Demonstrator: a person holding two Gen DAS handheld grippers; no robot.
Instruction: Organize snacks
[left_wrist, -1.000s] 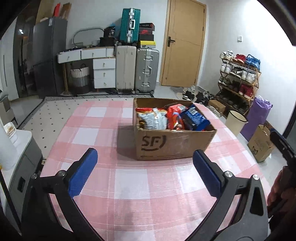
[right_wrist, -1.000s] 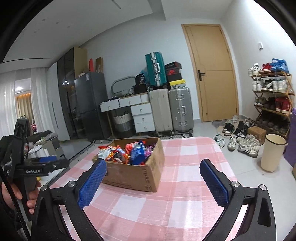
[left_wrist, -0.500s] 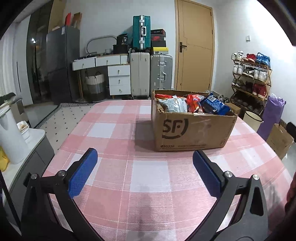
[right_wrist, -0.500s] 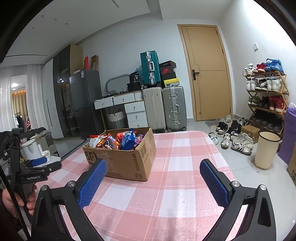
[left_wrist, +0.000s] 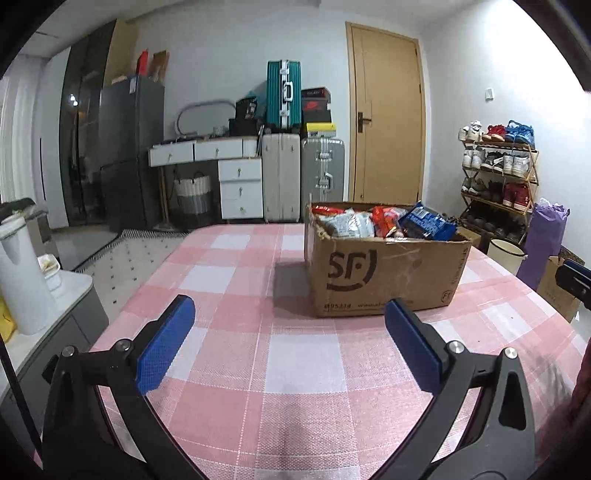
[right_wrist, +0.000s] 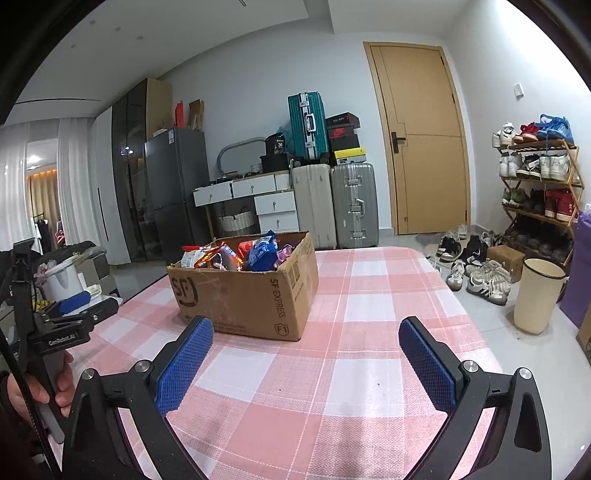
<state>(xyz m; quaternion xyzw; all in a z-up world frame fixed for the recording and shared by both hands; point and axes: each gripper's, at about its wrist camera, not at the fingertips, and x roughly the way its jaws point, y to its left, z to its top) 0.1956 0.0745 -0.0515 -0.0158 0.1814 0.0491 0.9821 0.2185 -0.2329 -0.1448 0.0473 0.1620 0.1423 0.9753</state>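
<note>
A: Starting at the left, what is the left tool (left_wrist: 288, 332) doing?

B: It hangs released over the near edge of the surface (left_wrist: 303, 354), blue pads spread wide, nothing between them. In the right wrist view a hand (right_wrist: 44, 384) grips its handle past the surface's left edge.

A: And the cardboard box (left_wrist: 384, 266)?

B: It stands upright on the pink-and-white check cloth, toward the far side of the surface, a little right of the left tool's line. Its top is open and the snacks (left_wrist: 384, 223) are heaped inside: a white bag, red packets, a blue packet at the right end.

A: The right tool (right_wrist: 306, 358)?

B: Also released and empty, pads wide apart, held above the near edge. From its view the box sits ahead and to the left, well apart from both pads.
</note>
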